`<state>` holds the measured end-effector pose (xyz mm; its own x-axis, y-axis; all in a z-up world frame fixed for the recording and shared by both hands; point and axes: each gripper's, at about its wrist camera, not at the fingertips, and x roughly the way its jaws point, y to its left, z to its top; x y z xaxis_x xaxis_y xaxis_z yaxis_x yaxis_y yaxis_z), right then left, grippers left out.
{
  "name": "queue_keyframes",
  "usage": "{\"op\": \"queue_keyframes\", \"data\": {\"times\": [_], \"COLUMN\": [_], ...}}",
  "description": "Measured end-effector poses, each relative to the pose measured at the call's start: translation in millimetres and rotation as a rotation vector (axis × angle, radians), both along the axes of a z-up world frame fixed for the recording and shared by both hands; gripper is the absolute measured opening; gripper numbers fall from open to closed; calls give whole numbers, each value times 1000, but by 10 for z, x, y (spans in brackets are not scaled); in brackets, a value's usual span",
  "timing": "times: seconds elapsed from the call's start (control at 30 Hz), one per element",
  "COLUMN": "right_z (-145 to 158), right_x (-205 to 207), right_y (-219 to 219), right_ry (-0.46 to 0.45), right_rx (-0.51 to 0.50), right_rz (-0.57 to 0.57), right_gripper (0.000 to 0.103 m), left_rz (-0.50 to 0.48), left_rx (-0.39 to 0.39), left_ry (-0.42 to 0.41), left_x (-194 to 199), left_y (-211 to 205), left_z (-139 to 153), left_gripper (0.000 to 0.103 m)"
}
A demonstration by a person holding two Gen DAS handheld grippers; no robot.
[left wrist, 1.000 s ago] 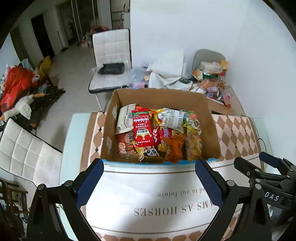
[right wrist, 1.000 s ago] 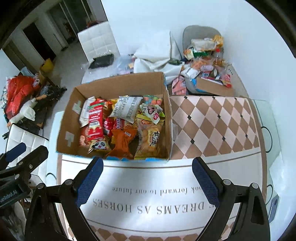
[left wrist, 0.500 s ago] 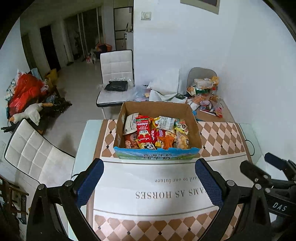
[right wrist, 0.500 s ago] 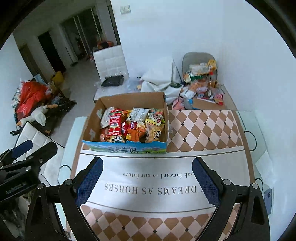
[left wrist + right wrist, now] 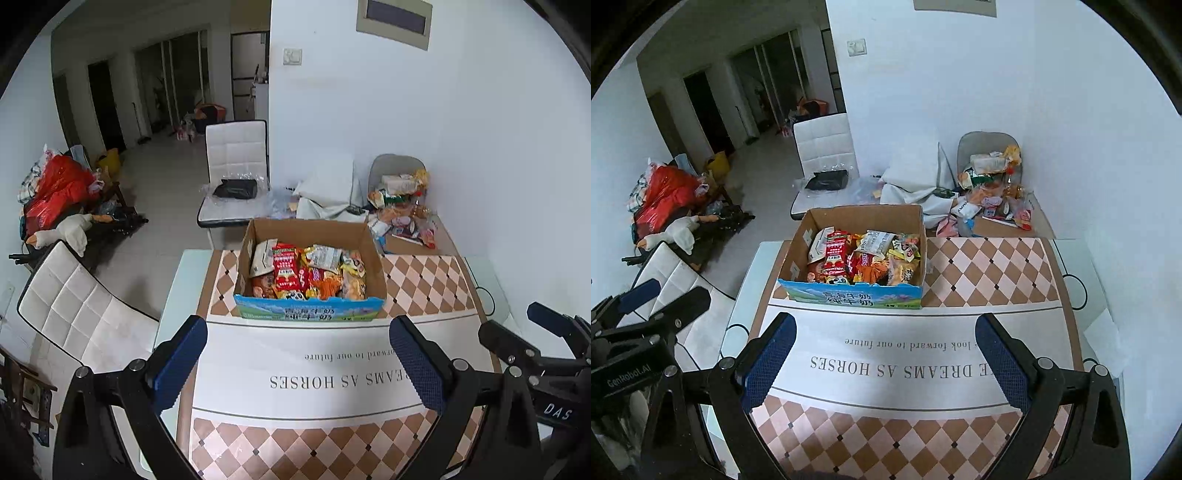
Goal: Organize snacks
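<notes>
1. So far, judged from the layout, the sorting looks barely begun or at a pause: the open brown cardboard box with a blue printed front panel (image 5: 309, 312) stands on the checkered brown-and-cream tablecloth with a white lettered band (image 5: 424, 284), packed with colourful snack packets (image 5: 308, 271). A tall red packet (image 5: 286, 267) stands upright near the box's left side.
2. No packet lies on the cloth outside the box in either view. Whether the contents are already sorted cannot be told.
3. Left gripper (image 5: 298, 363): blue-padded fingers spread wide, nothing between them, hovering over the white band well short of the box.
4. Right gripper (image 5: 885, 361): likewise released and empty, above the same band. Each gripper's black frame shows at the edge of the other's view.
5. A loose heap of further wrappers and packets (image 5: 993, 184) sits on a side surface beyond the table's far right corner; possibly still to be handled.
6. Change against one second ago: both cameras have pulled back and up. The box then filled the middle of each view, its near edge almost at the fingertips; now it is smaller and farther off, with more wall and room visible. Box contents appear unchanged. Fingers were spread then too.
</notes>
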<state>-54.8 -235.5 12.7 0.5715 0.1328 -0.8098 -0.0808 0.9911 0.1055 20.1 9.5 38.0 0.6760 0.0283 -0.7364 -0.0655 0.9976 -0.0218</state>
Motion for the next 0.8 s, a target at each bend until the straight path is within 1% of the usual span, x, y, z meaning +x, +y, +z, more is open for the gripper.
{"op": "queue_keyframes", "data": {"times": [0.17,0.37,0.57,0.8], "right_z": [2,-63,-205,-294], "right_x": [50,217,442,678], "right_y": [-8,30,54,66], "right_ry": [-14,-41,-37,-62], "right_rx": [-9,-42,-61,-88], "right_rz": [-2,-25,-49,-80], "right_gripper": [102,102,103,103], "left_rz": [21,22,20,30], "left_rx": [-1,-4,38,58], "left_ry": [-18,-14,-16,-9], "left_x": [64,220,405,577], "left_y": [22,50,13,40], "left_z": [-3,-107,-260,-390], "left_gripper": [101,102,103,103]}}
